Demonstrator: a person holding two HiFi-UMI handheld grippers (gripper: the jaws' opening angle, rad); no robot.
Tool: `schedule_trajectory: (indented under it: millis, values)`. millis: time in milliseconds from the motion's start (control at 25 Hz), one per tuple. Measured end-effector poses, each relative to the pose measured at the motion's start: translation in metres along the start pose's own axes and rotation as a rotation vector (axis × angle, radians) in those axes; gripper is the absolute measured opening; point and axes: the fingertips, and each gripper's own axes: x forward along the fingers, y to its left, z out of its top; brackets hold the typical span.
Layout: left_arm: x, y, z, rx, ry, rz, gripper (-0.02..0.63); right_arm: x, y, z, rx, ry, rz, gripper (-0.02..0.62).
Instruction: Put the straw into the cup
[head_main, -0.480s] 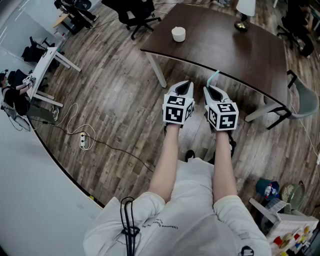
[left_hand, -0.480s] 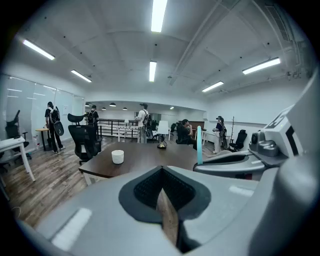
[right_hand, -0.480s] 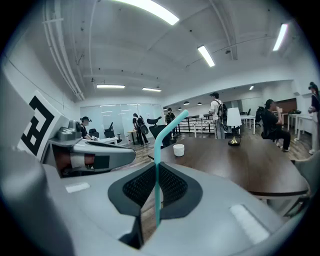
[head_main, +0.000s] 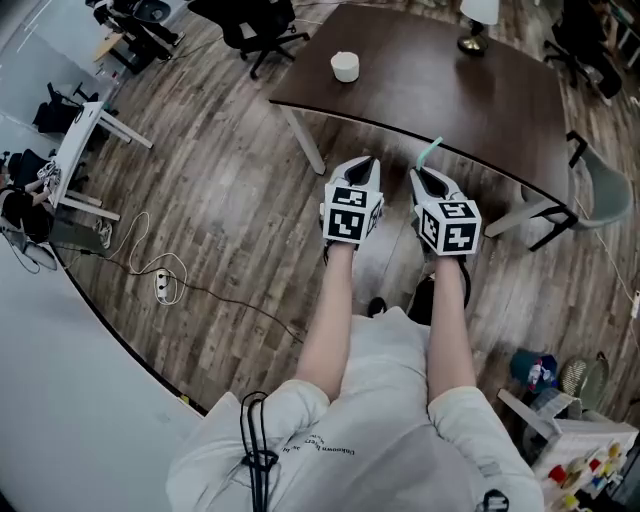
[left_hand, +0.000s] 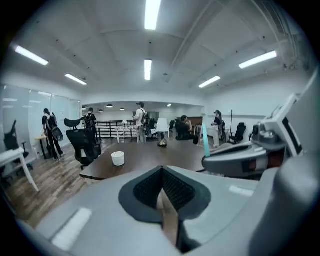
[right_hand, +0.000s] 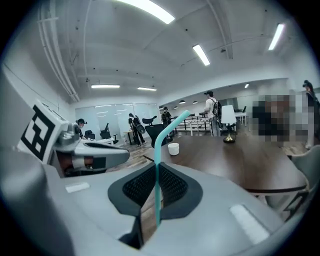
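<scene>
Shifted slightly left in head view: cup on table, well ahead of right gripper pinching upright straw; left gripper alongside, pressed together, empty.

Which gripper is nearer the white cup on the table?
Left, slightly. The cup lies ahead and a little left of the left gripper; the right gripper, holding the straw, sits farther off to the cup's right.
</scene>
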Motion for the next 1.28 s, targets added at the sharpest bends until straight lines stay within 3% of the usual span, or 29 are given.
schedule_trajectory:
  millis: [80, 240, 320, 560, 760, 960, 1080, 1280]
  values:
    - [0.005, 0.005, -0.009, 0.046, 0.044, 0.014, 0.0, 0.0, 0.002, 0.0, 0.042, 0.001, 0.033, 0.044]
    - [0.017, 0.018, -0.013, -0.026, 0.035, 0.022, 0.0, 0.003, -0.006, 0.004, 0.024, -0.002, 0.032, 0.046]
    - [0.032, 0.022, -0.011, -0.025, 0.042, 0.031, 0.0, 0.014, -0.018, 0.009, 0.011, -0.003, 0.034, 0.046]
    - [0.071, 0.029, 0.022, -0.004, 0.032, 0.036, 0.0, 0.058, -0.041, 0.041, 0.034, -0.021, 0.098, 0.046]
    - [0.093, 0.056, 0.05, -0.008, 0.024, 0.091, 0.0, 0.109, -0.041, 0.078, 0.001, -0.028, 0.197, 0.048]
    - [0.119, 0.071, 0.053, -0.015, 0.047, 0.119, 0.0, 0.15, -0.051, 0.093, 0.005, -0.009, 0.257, 0.048]
    - [0.119, 0.082, 0.051, -0.052, 0.074, 0.157, 0.0, 0.165, -0.051, 0.097, 0.003, 0.007, 0.293, 0.048]
    - [0.126, 0.11, 0.059, -0.117, 0.044, 0.237, 0.0, 0.187, -0.055, 0.112, -0.054, 0.007, 0.34, 0.046]
